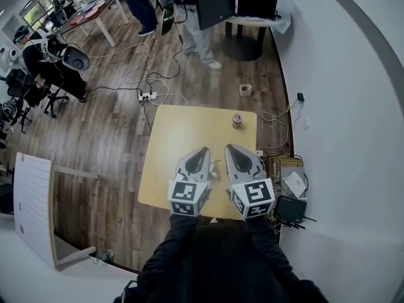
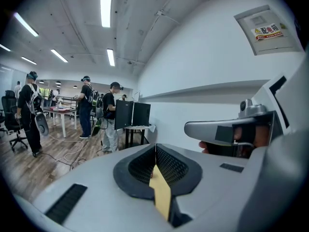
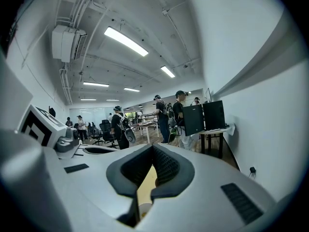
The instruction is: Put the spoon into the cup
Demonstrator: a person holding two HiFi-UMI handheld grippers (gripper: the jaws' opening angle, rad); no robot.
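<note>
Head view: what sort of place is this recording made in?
Probably an open-plan office or lab workspace. A wood-look floor is strewn with cables and a power strip, office chairs stand at the left, and black monitors stand by the white wall.

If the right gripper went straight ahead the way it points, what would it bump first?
Probably the small brown cup at the far edge of the yellow table, almost straight ahead of the right gripper. Depth is unclear, so it might just miss.
</note>
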